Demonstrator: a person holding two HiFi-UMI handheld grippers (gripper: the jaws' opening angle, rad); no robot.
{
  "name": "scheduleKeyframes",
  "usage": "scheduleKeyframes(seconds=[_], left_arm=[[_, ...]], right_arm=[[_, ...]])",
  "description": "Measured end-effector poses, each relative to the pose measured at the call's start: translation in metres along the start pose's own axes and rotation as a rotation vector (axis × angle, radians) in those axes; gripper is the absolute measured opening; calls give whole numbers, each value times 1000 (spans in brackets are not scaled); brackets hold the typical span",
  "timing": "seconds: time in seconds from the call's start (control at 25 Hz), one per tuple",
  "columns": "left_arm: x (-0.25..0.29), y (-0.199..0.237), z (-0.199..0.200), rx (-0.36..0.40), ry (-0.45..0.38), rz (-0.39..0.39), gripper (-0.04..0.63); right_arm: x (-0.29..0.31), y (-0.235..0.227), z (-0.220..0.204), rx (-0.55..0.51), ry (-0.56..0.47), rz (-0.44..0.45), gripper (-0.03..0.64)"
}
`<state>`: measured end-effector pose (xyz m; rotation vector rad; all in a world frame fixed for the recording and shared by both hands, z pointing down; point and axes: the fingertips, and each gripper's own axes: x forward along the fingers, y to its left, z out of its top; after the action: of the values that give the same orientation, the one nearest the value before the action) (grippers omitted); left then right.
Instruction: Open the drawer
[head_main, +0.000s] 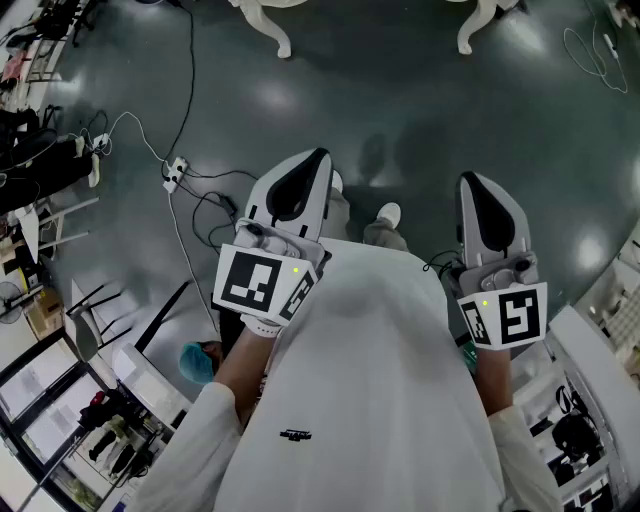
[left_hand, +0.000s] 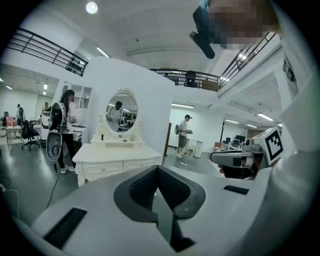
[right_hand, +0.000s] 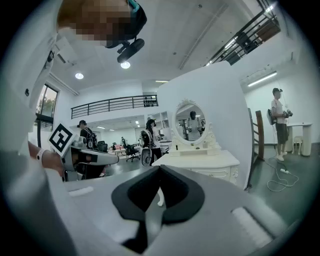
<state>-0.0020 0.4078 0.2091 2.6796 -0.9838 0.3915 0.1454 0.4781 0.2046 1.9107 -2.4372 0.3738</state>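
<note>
A white dressing table (left_hand: 120, 156) with an oval mirror (left_hand: 121, 111) stands some way ahead, with its drawers (left_hand: 102, 168) shut. It also shows in the right gripper view as the dressing table (right_hand: 199, 160) with a drawer front (right_hand: 214, 174). In the head view only its white legs (head_main: 276, 36) reach the top edge. My left gripper (left_hand: 158, 168) is shut with nothing in it, far from the table. My right gripper (right_hand: 160, 168) is likewise shut and holds nothing. Both are held level in front of my body: left gripper (head_main: 318, 158), right gripper (head_main: 470, 182).
Cables and a power strip (head_main: 173, 176) lie on the dark floor to the left. Desks and shelves (head_main: 40, 380) line the lower left. A person (left_hand: 184, 133) stands beyond the white partition (left_hand: 150, 95), and another person (left_hand: 64, 125) stands left of the table.
</note>
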Motion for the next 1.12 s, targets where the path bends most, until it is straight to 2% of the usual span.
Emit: scheduleKeyframes(seconds=[0.2,0.4,0.52,0.76,1.12], left_arm=[[-4,-10,1,-24,-6,-41,9],[-10,0,5,-31,-14,-77,9],[-14,11,12,-26,-29,-85,9],[-27,59,29,-46,-69,-64,9],[-44,137,35,-87,-109,-34,9]], right_arm=[[4,5,0,-6,7,-12,11],[21,16,-4,49,22,-33,11],[27,21,3,27,5,-66,11],[56,38,15,4,5,-100,11],[121,87,33,-56,-14,-57,11]])
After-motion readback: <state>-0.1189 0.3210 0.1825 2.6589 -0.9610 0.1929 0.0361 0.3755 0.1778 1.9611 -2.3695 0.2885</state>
